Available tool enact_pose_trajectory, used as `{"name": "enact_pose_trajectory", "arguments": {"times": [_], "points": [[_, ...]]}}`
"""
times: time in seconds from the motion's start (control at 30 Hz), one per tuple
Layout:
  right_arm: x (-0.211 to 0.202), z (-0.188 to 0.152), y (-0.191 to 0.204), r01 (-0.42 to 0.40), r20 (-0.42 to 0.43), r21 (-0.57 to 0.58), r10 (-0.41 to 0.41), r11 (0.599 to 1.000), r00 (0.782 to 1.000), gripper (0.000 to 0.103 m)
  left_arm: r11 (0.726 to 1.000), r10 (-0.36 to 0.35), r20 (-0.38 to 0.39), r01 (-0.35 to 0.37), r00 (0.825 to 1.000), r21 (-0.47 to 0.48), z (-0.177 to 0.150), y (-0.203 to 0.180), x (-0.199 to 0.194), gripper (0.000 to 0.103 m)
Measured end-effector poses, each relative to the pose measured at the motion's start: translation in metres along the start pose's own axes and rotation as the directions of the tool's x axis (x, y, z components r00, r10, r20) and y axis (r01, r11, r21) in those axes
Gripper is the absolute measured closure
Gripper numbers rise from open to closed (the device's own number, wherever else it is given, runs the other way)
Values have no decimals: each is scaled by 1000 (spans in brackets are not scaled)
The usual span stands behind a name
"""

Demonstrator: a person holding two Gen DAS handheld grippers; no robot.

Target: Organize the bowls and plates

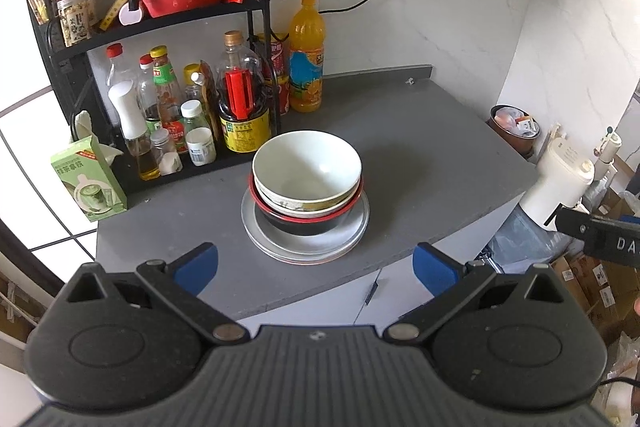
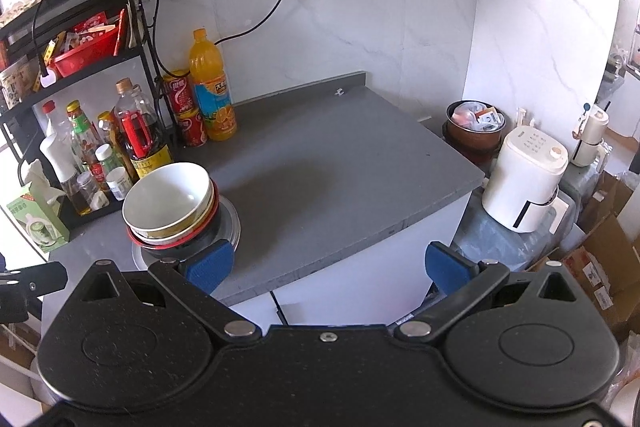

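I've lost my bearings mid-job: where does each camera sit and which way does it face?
Left wrist: on the left hand-held gripper, open, facing the bowl stack dead ahead.
Right wrist: on the right hand-held gripper, open, facing bare counter, stack lower left.
Shared: stack, orange juice bottle, rack.

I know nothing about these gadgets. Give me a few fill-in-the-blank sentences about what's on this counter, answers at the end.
1. The white bowl sits at the ____ of the stack.
2. The stack rests on a gray ____.
3. The orange juice bottle has an ____ cap.
4. Both the left gripper and the right gripper are ____.

Missing words: top; countertop; orange; open
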State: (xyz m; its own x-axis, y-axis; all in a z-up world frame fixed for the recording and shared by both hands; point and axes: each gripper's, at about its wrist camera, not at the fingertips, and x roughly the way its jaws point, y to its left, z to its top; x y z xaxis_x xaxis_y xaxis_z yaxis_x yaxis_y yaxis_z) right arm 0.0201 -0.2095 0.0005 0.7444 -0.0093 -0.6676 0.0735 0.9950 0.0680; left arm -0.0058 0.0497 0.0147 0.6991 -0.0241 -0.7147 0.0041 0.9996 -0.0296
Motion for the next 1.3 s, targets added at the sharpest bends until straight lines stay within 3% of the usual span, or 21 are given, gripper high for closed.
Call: {"name": "enact_pose_trajectory", "arguments": {"times": [1.3], "points": [[-3, -1, 2, -3, -7, -10, 3, 1000, 1000, 0, 1000, 4, 7, -4, 1000, 0, -3, -4, -2, 0]]}}
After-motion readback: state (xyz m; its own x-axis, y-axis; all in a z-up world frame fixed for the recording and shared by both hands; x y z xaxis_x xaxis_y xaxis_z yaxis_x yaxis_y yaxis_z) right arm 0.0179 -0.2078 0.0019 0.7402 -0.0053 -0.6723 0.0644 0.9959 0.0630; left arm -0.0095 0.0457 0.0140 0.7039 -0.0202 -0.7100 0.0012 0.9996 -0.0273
